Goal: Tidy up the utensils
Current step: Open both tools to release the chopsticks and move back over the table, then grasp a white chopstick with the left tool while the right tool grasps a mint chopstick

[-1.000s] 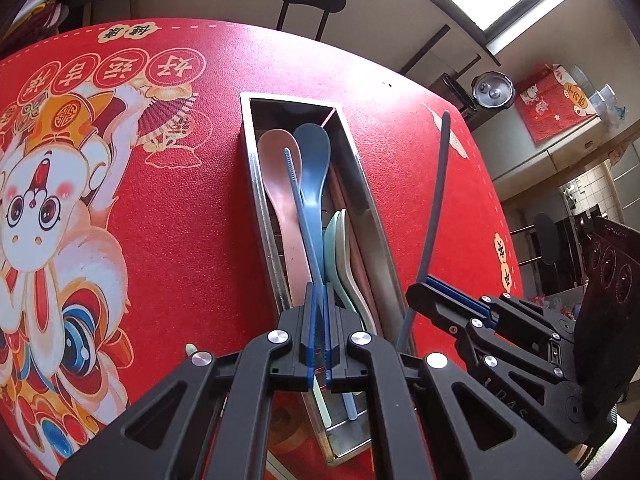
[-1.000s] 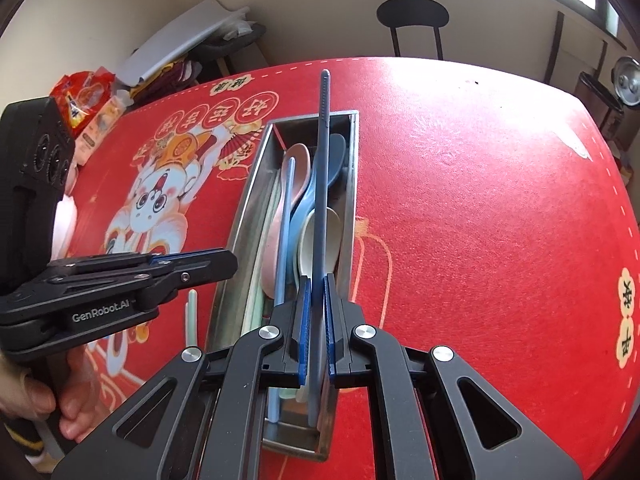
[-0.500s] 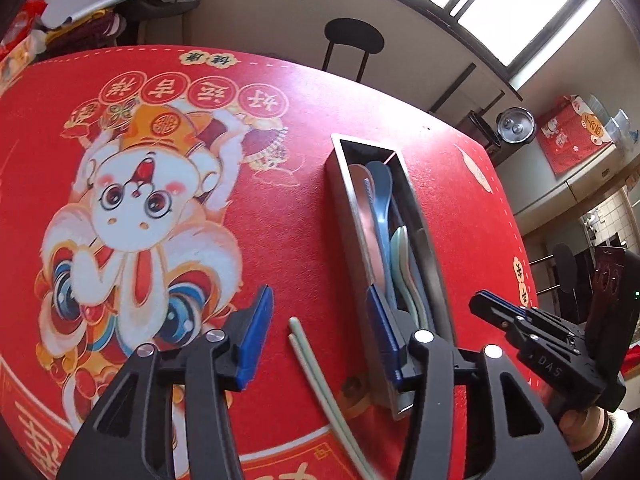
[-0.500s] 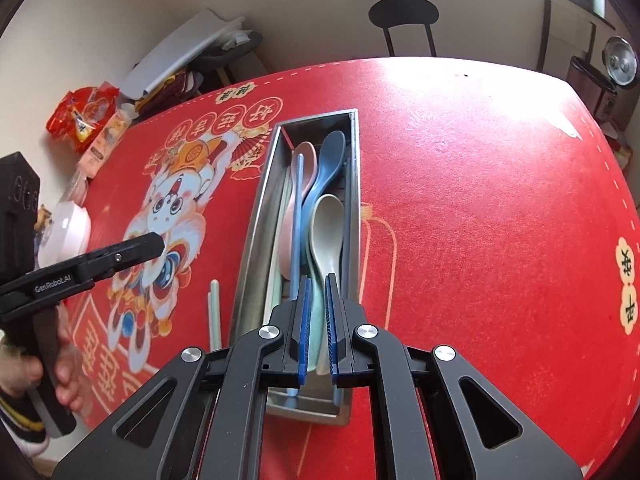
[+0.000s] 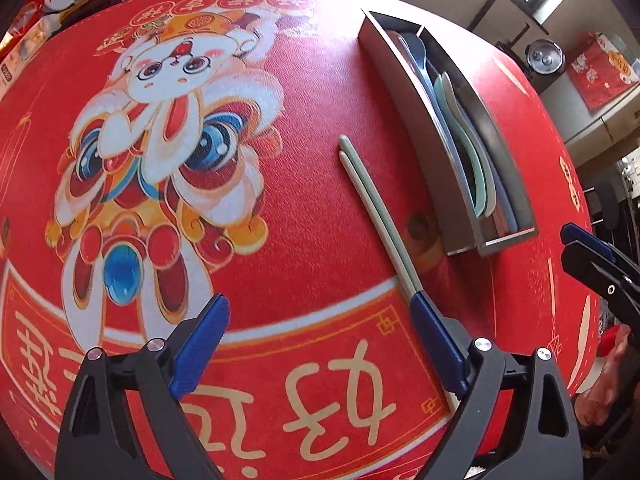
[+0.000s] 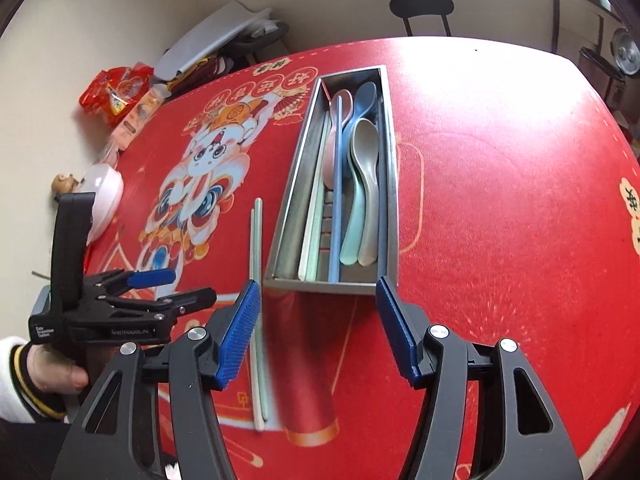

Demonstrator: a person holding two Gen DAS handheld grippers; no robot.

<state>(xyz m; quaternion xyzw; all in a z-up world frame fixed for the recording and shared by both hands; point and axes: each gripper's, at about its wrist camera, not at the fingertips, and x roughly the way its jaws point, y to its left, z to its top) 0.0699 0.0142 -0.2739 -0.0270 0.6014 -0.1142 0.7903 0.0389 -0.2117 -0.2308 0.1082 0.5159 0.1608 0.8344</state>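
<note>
Both tongs, the left gripper (image 5: 320, 344) and right gripper (image 6: 318, 330), have just been opened wide and hold nothing, since the blue chopsticks (image 6: 336, 188) are already laid in the metal tray (image 6: 390, 184) at upper centre, while the green chopsticks (image 5: 376, 208) left of it are still to be collected.

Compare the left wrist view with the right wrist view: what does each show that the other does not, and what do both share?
Only the left wrist view: the left gripper from behind, open over the tablecloth, and a round metal pot beyond the table.
Only the right wrist view: a red snack bag, a white bowl, and the pink spoon lying in the tray.
Both: the steel tray, the pale green chopsticks on the red tablecloth beside it, and the right gripper, open and empty.
</note>
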